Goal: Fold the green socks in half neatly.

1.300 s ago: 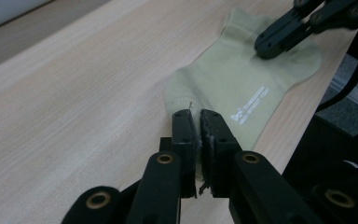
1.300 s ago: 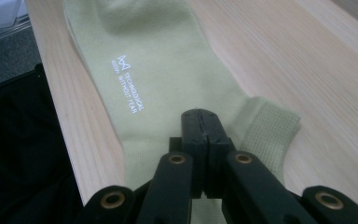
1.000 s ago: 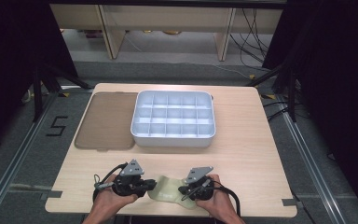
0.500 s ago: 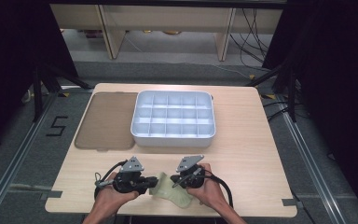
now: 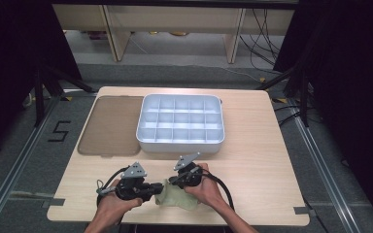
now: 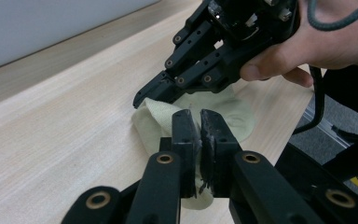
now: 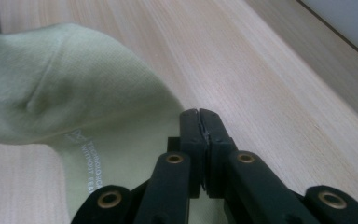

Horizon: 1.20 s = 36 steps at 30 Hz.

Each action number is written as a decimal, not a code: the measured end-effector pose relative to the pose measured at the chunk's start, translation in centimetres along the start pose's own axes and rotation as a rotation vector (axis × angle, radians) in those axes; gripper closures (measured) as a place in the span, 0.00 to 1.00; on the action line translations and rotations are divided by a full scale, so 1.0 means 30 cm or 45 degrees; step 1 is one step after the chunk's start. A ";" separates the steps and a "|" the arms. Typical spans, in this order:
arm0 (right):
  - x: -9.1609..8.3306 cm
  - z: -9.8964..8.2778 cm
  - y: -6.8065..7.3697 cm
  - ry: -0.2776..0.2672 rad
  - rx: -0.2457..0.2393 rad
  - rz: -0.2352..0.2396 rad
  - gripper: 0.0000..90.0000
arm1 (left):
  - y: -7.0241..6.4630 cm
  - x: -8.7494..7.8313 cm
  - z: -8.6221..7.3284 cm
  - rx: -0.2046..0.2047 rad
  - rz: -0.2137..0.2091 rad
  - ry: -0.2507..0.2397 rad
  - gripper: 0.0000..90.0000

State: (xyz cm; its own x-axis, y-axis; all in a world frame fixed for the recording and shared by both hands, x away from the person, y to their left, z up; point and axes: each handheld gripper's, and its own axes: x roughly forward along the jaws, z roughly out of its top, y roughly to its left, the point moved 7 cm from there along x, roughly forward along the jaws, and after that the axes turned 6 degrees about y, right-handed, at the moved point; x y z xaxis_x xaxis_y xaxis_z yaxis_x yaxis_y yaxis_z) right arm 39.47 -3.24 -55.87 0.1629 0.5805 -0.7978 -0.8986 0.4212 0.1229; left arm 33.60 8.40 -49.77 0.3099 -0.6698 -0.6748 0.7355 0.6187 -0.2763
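Light wooden table (image 5: 252,160), white compartment tray (image 5: 180,124), brown lid (image 5: 109,125) beside it, pale green sock (image 5: 177,196) at near edge

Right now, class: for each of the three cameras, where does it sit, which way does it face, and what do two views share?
High view: above the table's near edge, facing forward and down; both forearms, left gripper, right gripper.
Left gripper view: on the left gripper, facing the sock, the right gripper and its hand.
Right gripper view: on the right gripper, facing sock and tabletop.
Shared: the sock, pinched by both.
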 end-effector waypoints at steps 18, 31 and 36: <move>-0.213 -0.171 -0.022 -0.012 0.054 -0.077 0.99 | -0.014 0.011 0.019 0.026 -0.002 0.033 0.93; -0.167 -0.196 -0.027 0.054 0.036 -0.065 1.00 | -0.059 0.072 0.080 0.075 -0.004 0.059 0.93; -0.154 -0.186 -0.025 0.035 0.045 -0.049 1.00 | -0.092 0.142 0.093 0.093 -0.024 0.087 0.93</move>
State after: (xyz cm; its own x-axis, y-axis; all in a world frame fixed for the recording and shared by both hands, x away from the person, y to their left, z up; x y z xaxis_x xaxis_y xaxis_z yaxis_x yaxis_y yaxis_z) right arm 37.12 -10.12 -55.56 0.1852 0.5441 -0.8183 -0.8769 0.4674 0.1123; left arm 34.56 2.70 -49.99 0.2554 -0.6499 -0.7158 0.7835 0.5729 -0.2407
